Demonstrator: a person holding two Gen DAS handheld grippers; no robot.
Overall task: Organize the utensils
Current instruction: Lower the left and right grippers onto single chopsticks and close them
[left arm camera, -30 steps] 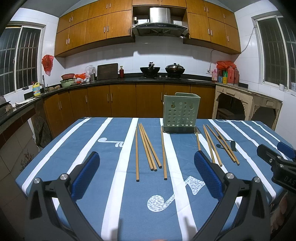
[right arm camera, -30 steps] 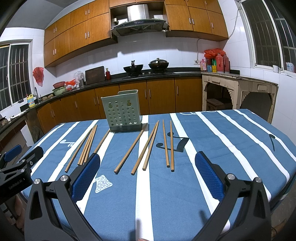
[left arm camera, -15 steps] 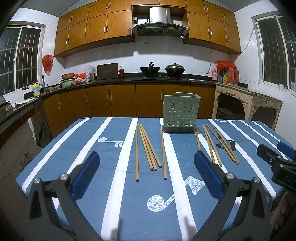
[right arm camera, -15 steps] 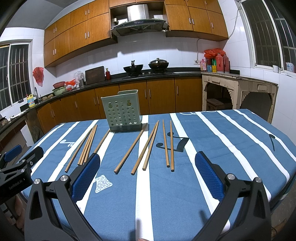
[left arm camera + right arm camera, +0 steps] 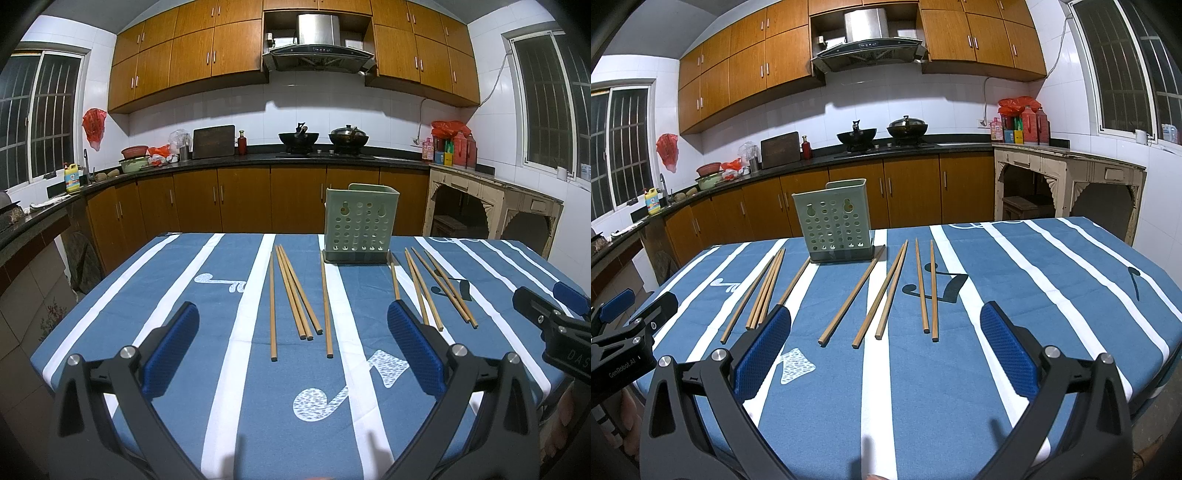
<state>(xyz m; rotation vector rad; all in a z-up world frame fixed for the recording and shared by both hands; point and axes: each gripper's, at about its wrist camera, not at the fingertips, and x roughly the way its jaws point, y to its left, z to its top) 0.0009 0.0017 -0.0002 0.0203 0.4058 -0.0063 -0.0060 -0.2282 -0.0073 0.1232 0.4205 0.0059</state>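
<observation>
Table [image 5: 177, 295]: under my tongs, covered by a blue cloth with white stripes and note motifs.
Holder [image 5: 360, 225]: green perforated utensil basket, upright at the far middle.
Chopsticks, left group [image 5: 295, 291]: five, lengthwise.
Chopsticks, right group [image 5: 894, 291]: five, lengthwise, loosely fanned.

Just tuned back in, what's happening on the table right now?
Nothing has been picked up yet. A person holds both tongs open above the near edge of the blue striped tablecloth: the left tongs and the right tongs are empty. Ten wooden chopsticks lie loose on the cloth, fanned out in front of the green perforated utensil holder, which stands upright at the far side. No chopsticks show above its rim.
</observation>
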